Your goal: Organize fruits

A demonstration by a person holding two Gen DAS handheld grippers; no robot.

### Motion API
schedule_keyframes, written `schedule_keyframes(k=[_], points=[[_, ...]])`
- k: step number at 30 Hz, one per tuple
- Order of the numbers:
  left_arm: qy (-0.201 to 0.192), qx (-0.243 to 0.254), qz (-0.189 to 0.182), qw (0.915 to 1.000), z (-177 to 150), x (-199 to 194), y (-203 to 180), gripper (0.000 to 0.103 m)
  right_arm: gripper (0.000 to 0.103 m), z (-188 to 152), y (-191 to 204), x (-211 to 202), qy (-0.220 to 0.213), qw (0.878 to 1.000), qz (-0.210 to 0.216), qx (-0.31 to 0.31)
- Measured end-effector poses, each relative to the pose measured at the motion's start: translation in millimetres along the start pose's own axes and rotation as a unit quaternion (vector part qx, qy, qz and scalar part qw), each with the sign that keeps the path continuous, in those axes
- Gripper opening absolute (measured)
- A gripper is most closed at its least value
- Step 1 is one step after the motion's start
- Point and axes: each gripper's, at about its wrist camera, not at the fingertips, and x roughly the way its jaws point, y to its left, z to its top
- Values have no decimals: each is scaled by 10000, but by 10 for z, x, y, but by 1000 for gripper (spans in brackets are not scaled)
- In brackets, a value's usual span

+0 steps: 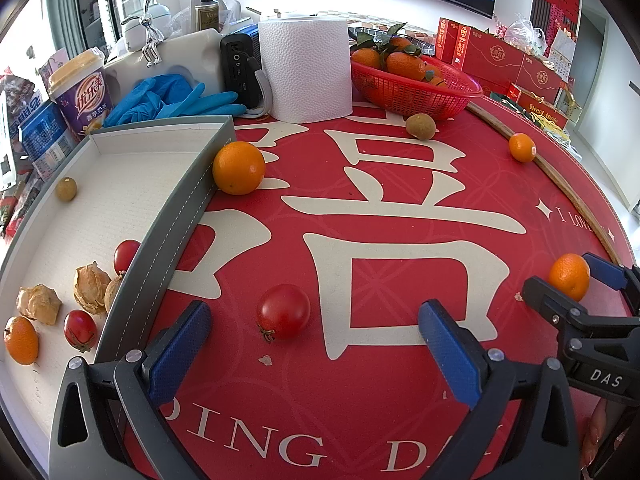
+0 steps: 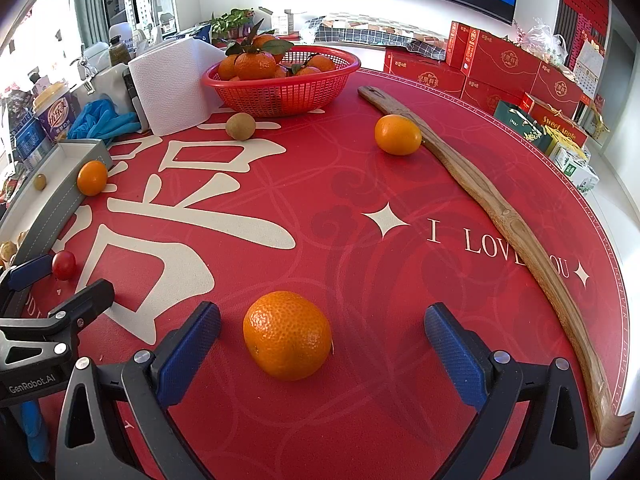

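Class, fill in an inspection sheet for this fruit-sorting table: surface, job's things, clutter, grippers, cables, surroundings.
Surface: round red mat with white characters; small crumbs.
Job's things: grey tray holds a kumquat, two cherry tomatoes, husked physalis and a longan; loose on the mat are a cherry tomato, a mandarin, two more oranges and a brown fruit.
Clutter: paper roll, blue gloves, drink cup, wooden stick, red basket of mandarins.
Grippers: left gripper open around the tomato; right gripper open around the mandarin.
Cables: nothing seen.
Surroundings: red gift boxes, wall screen.
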Motion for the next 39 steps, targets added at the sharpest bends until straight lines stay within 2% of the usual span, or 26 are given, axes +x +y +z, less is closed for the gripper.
schedule_keyframes(k=[20, 22, 24, 25, 26, 27, 28, 29, 30, 33, 36, 39], points=[[-17, 28, 35, 10000, -3, -9, -9, 102, 102, -1, 1, 1, -3, 10000, 2, 2], [-57, -27, 16, 10000, -16, -34, -24, 95, 102, -9, 1, -1, -6, 10000, 31, -24], [-118, 11, -3, 9999, -38, -78, -74, 80, 102, -10, 19, -16, -8, 9999, 89, -76], [-148, 61, -34, 9999, -50, -103, -108, 75, 99, -29, 31, -35, -42, 9999, 99, -99], [-171, 109, -75, 9998, -62, -131, -138, 60, 89, -34, 45, -65, -86, 9998, 103, -111], [-186, 156, -112, 9996, -63, -149, -159, 38, 83, -53, 65, -105, -145, 9997, 110, -136], [-187, 231, -150, 9994, -64, -165, -183, 25, 67, -61, 87, -133, -180, 9996, 136, -170], [-148, 271, -197, 9993, -58, -171, -196, 23, 46, -68, 106, -158, -212, 9994, 159, -203], [-101, 267, -237, 9993, -56, -175, -192, 23, 35, -75, 121, -176, -225, 9994, 173, -216], [-23, 170, -333, 9993, -59, -201, -144, 23, 35, -81, 93, -186, -195, 9990, 372, -117], [-37, 124, -301, 9995, -77, -243, -113, 23, 35, -63, 28, -193, -73, 9971, 754, 93], [-50, 91, -289, 9995, -75, -278, -90, 23, 35, -46, 17, -189, 19, 9960, 872, 170]])
